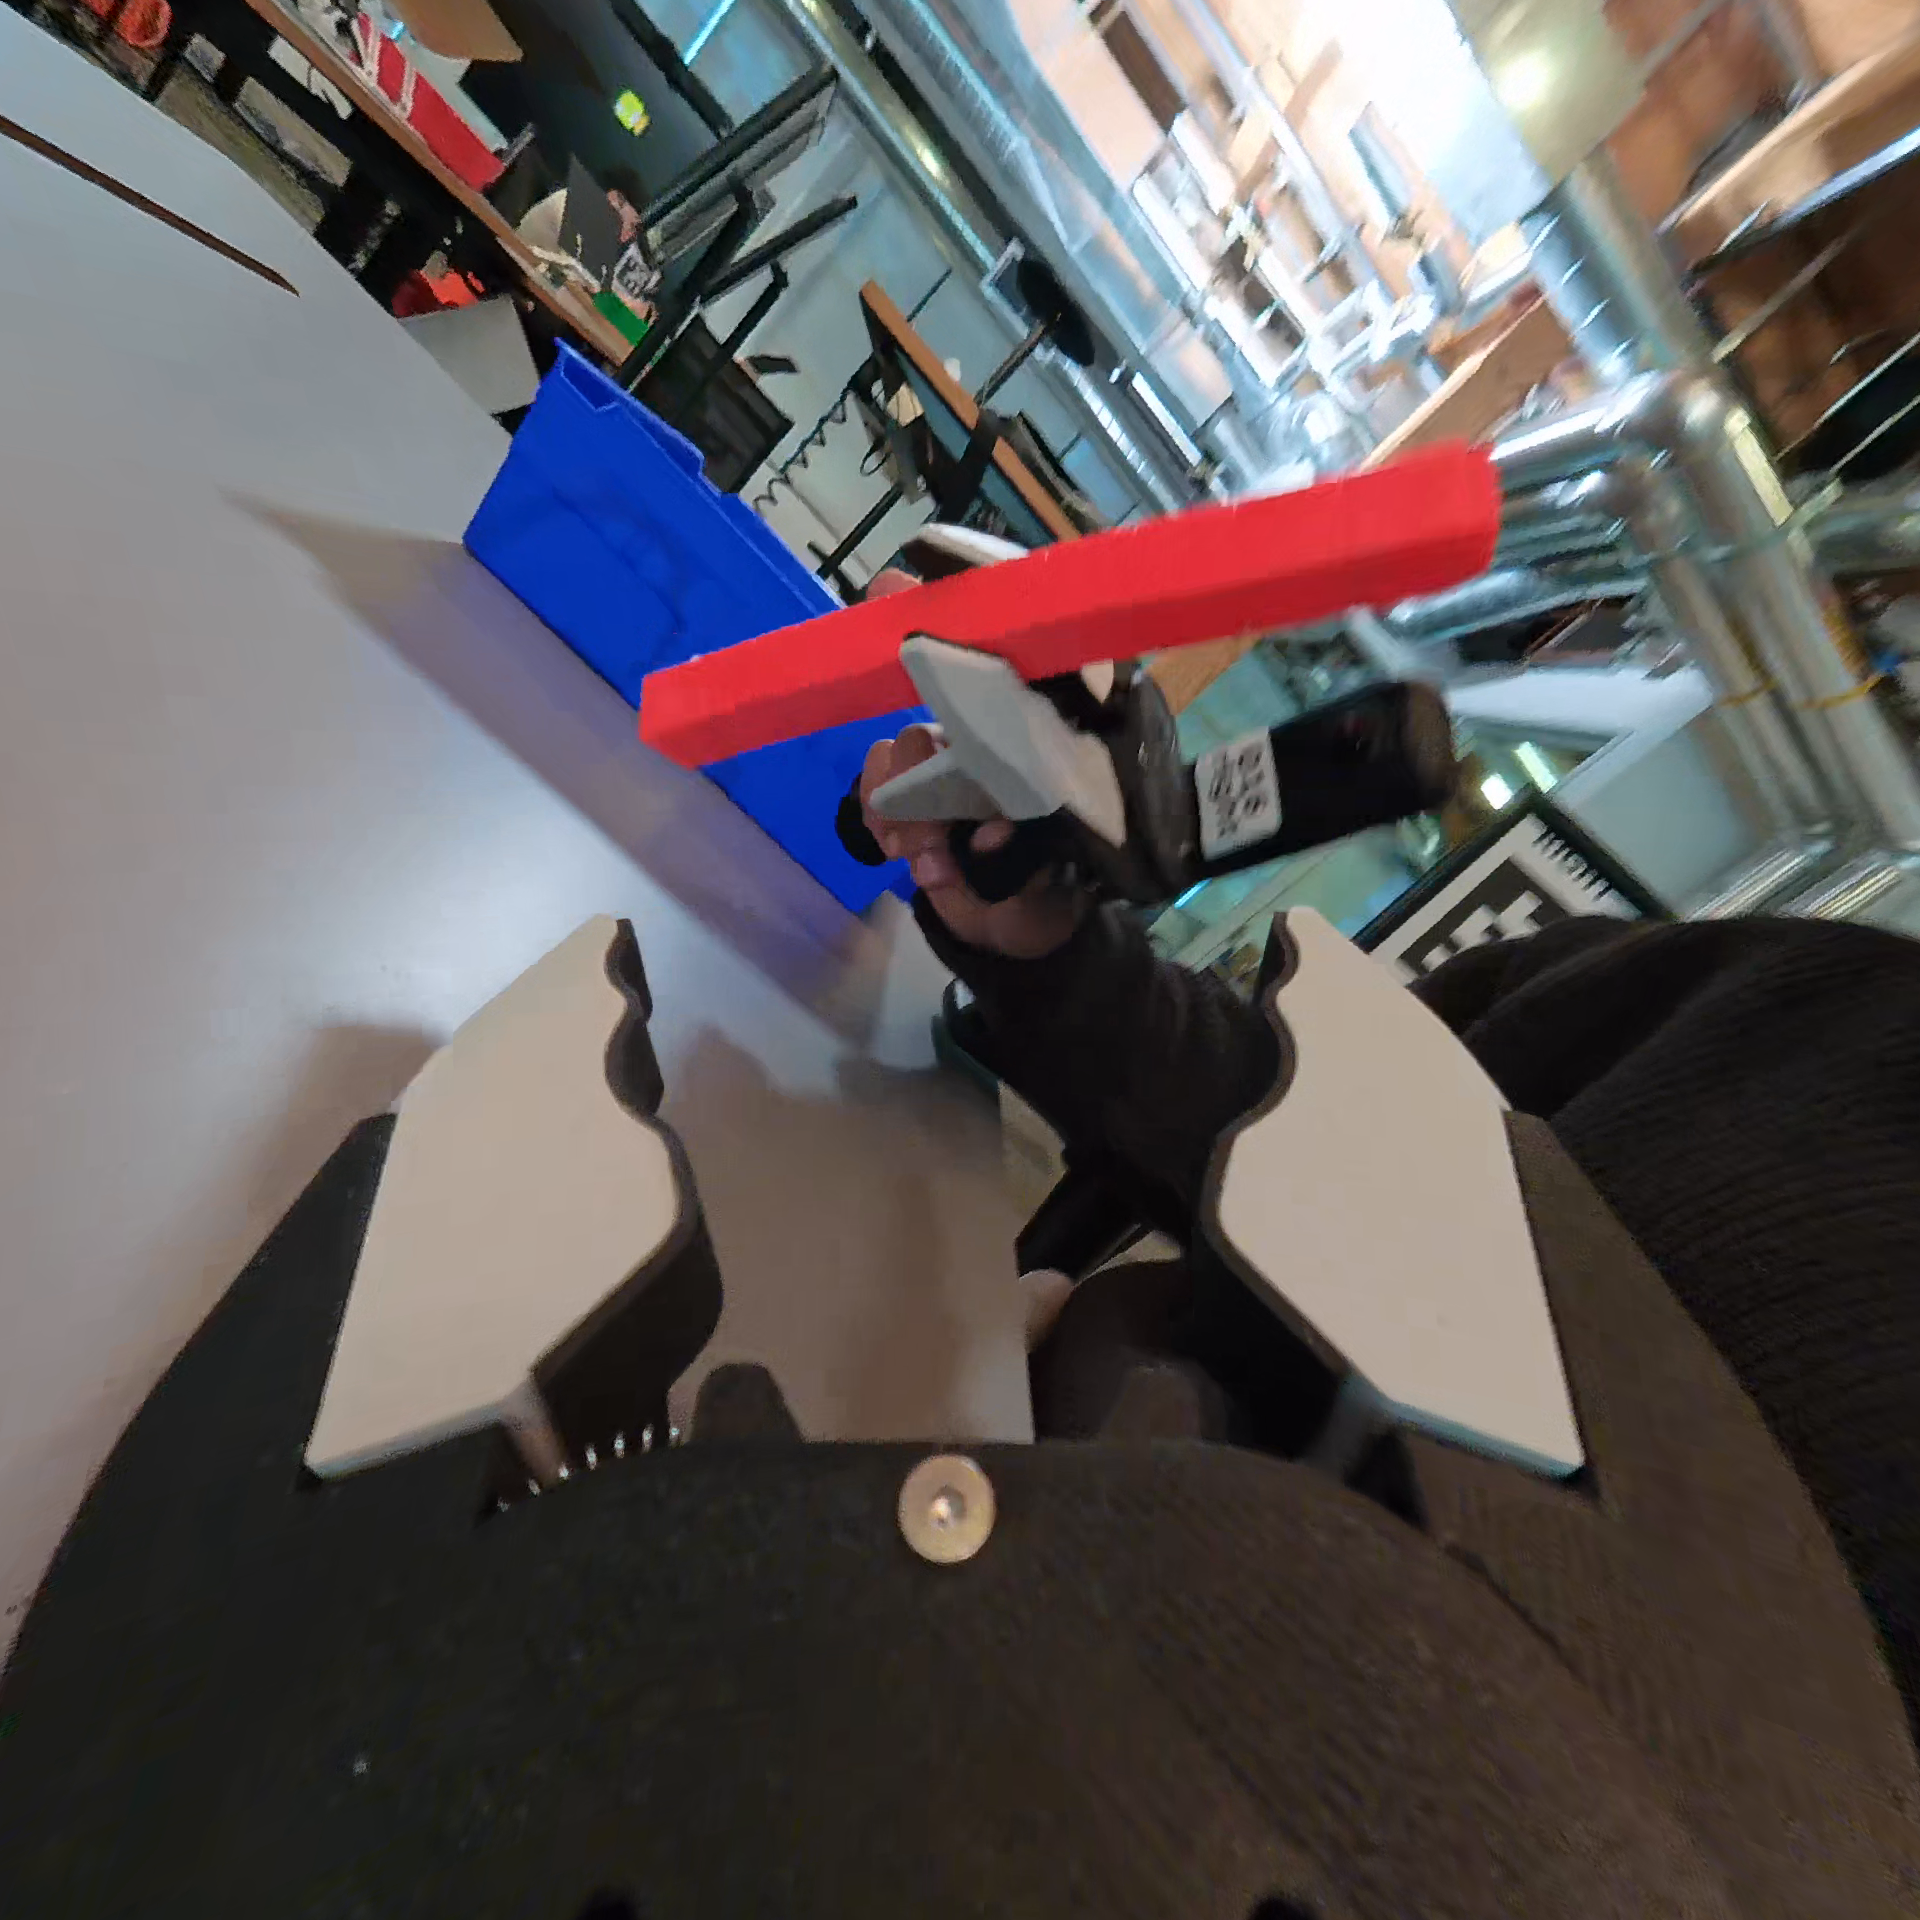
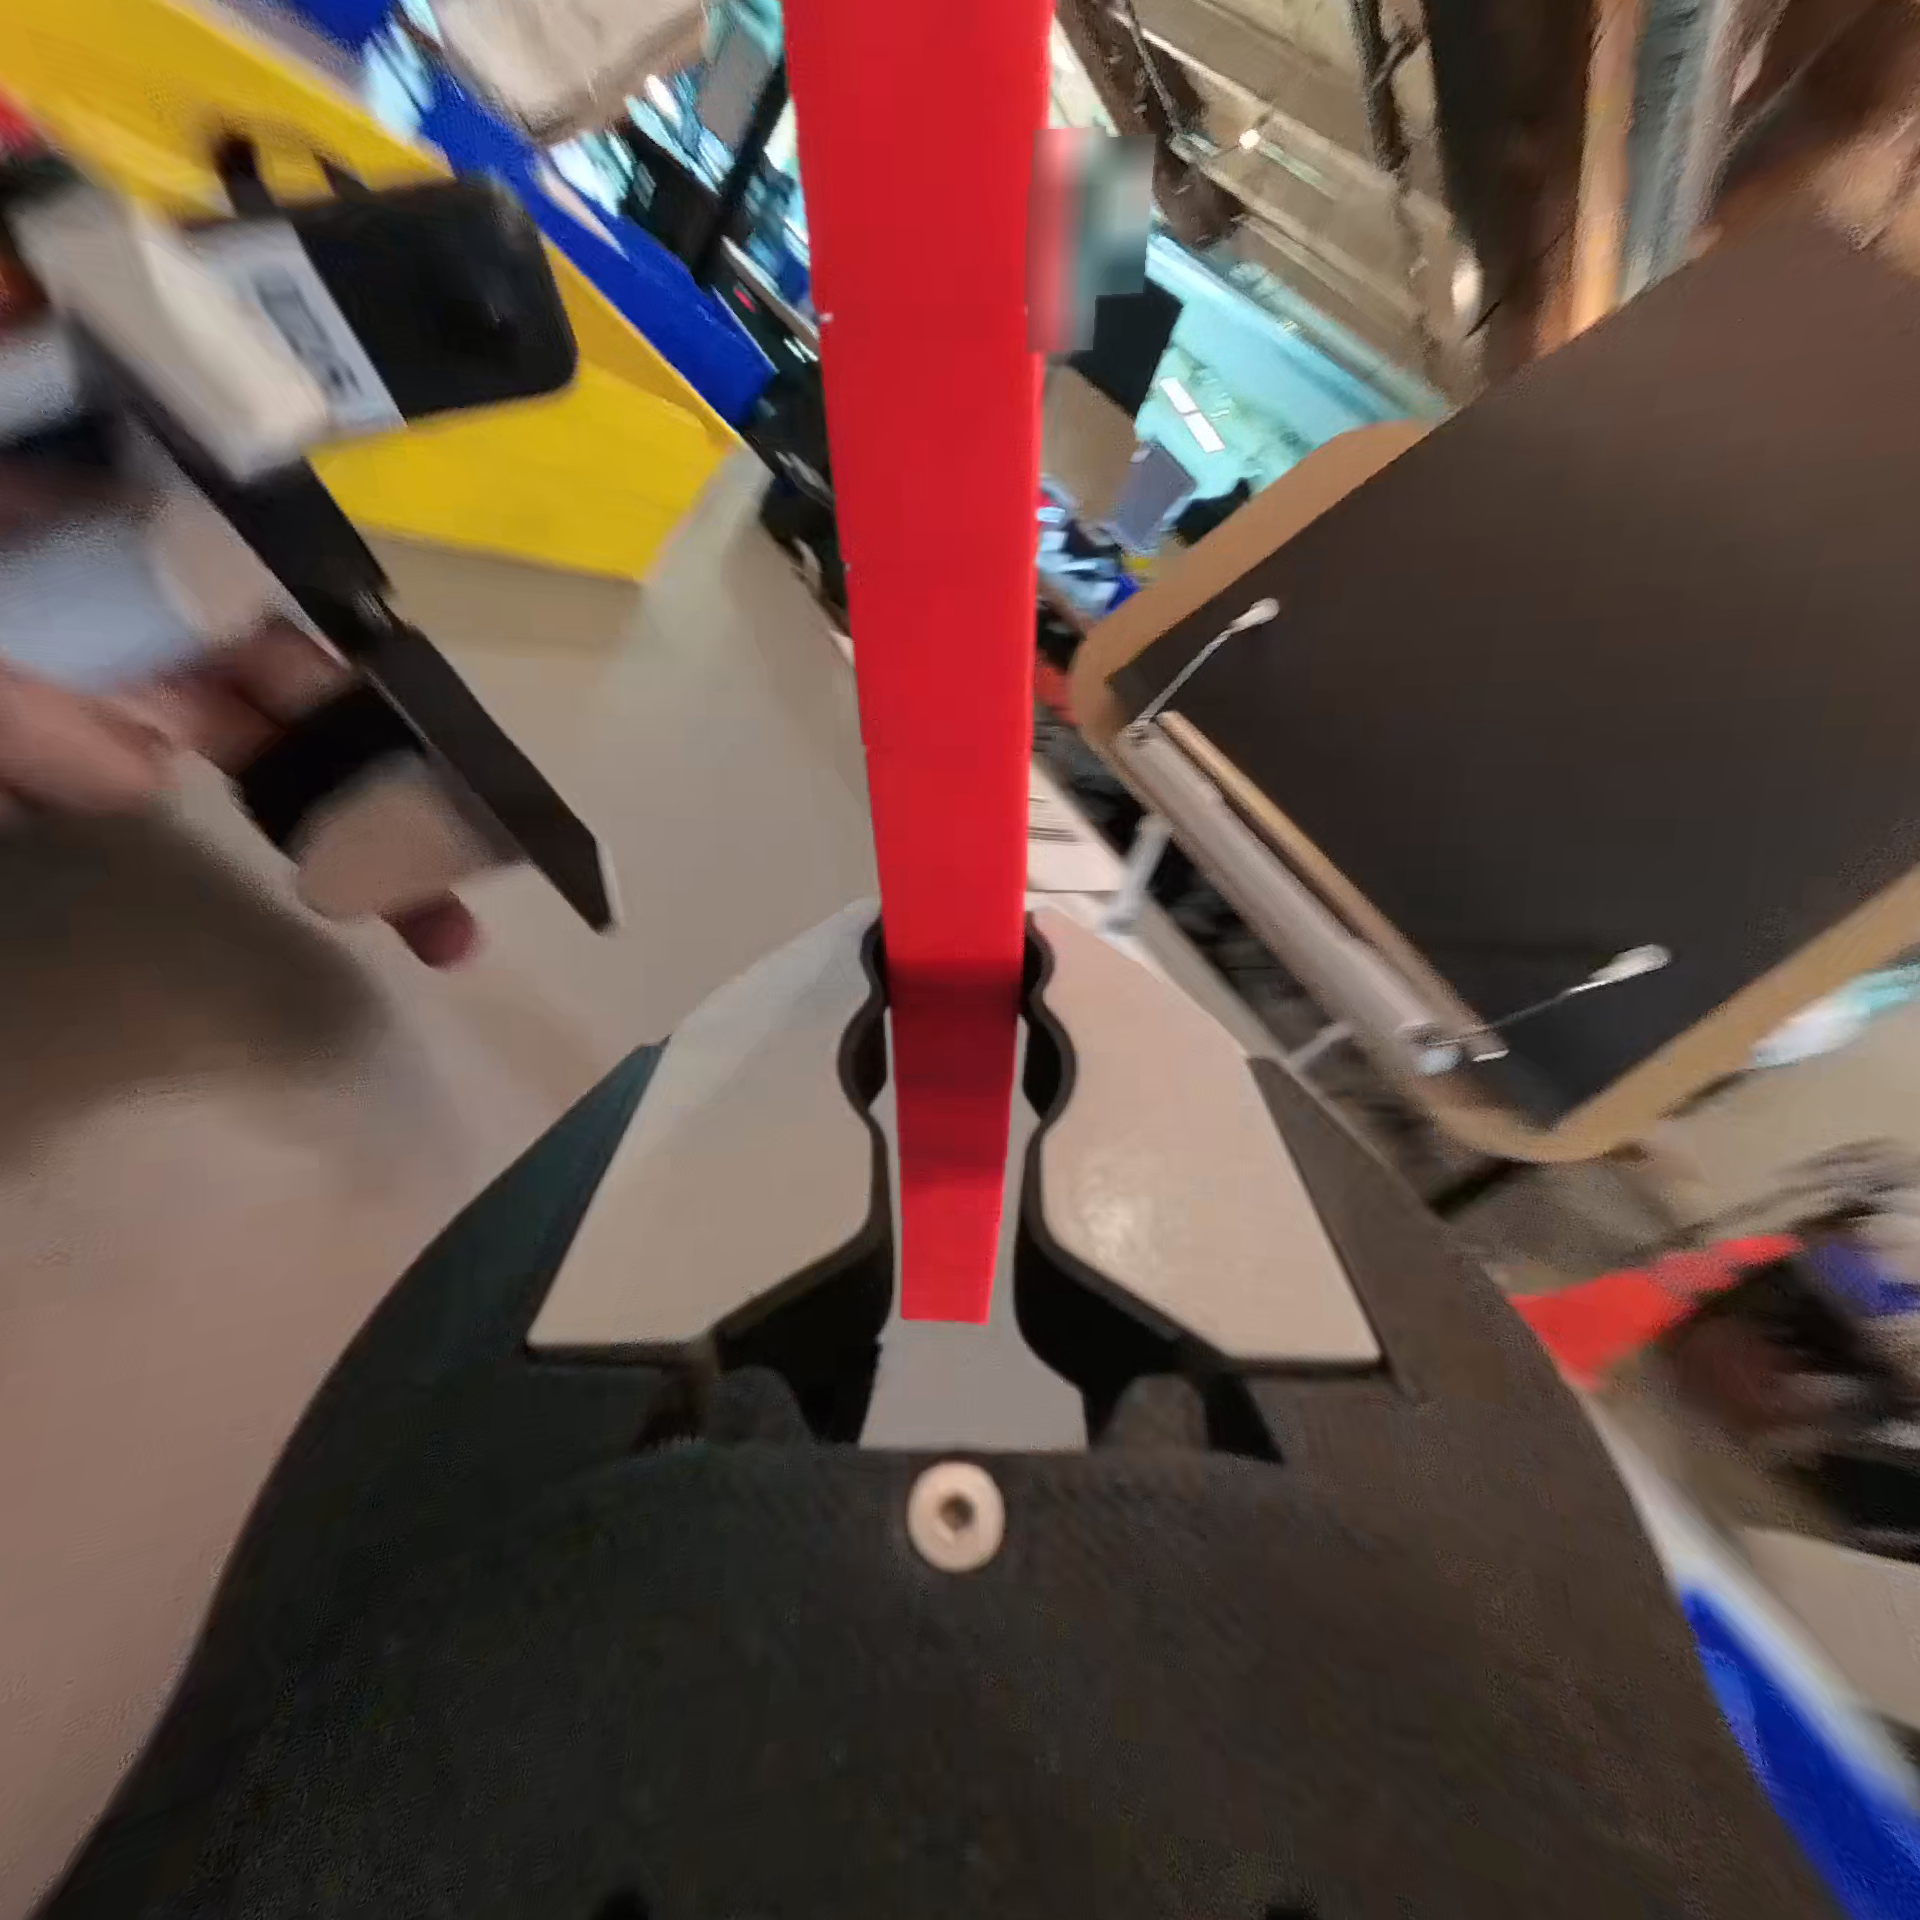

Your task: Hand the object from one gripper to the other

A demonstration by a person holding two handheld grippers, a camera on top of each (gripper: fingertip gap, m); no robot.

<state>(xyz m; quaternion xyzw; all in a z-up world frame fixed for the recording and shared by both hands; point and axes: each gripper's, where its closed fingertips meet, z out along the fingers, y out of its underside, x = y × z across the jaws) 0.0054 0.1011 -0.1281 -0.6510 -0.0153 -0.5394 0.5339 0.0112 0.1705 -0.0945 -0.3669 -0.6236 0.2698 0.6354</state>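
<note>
right gripper (image 2: 956,977): fingers closed on near end of red bar (image 1: 1070,603), so long free part stays for the taker | left gripper (image 1: 945,966): fingers wide open, empty, below bar | bar in air over blue bin (image 1: 623,540) on surface (image 1: 208,727)

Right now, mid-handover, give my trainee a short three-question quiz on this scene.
1. True or false: the left gripper has its jaws shut on the red bar.
2. Which gripper holds the red bar?
A. left
B. right
C. neither
3. Fill in: the bin behind the bar in the left wrist view, standing on the table, is coloured ____.

Key:
1. False; its jaws stand open and empty.
2. B; the right gripper clamps the bar near one end.
3. Blue; the blue bin.
</note>
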